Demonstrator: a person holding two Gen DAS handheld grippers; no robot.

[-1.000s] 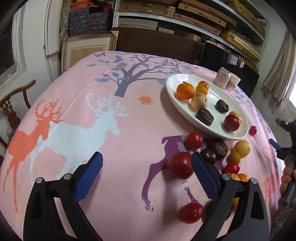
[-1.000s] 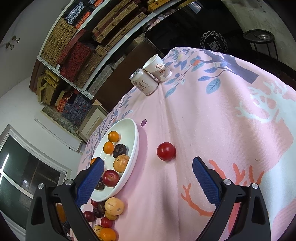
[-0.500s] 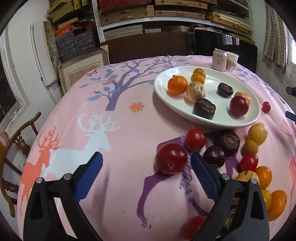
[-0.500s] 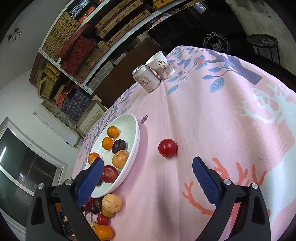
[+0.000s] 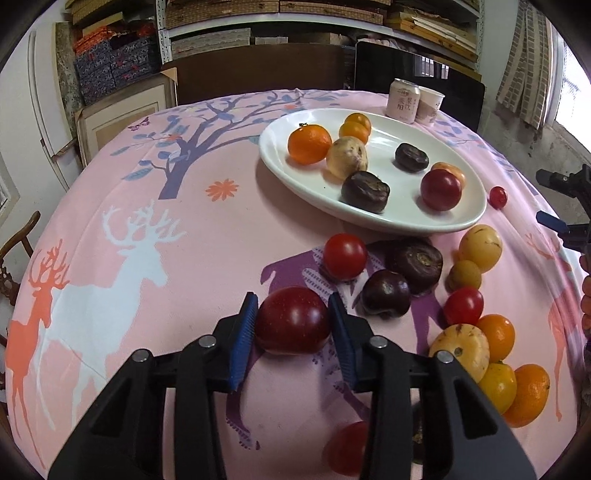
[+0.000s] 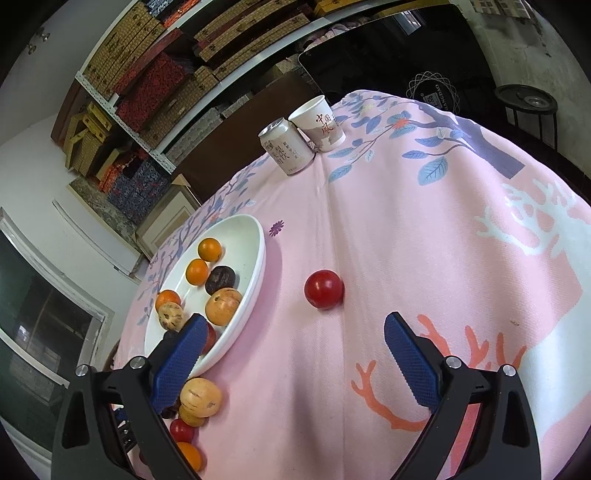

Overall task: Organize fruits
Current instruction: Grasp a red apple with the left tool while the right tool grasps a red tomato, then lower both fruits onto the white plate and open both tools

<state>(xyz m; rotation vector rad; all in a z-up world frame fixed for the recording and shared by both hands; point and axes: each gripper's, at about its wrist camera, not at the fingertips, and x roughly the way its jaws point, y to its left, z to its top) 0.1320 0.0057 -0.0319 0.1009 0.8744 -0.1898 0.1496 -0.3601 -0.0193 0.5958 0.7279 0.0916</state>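
Pick-up step in hand. Left gripper [image 5: 292, 319] is clamped on a dark red plum [image 5: 293, 320] resting on the tablecloth [image 5: 147, 206]. Right gripper [image 6: 291, 363] stands wide, holding nothing. Next move calls for lifting to the white plate [image 5: 280, 164].

Shelves [image 5: 280, 14] stacked with boxes, white wall [image 6: 33, 155], wooden chair [image 5: 14, 254], window [image 6: 40, 328], curtain [image 5: 524, 62]

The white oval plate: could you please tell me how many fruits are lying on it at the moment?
7 on the white oval plate: three orange citrus at its far end, one pale yellow fruit, two dark brown fruits, one red fruit. An orange fruit behind it may be an eighth.
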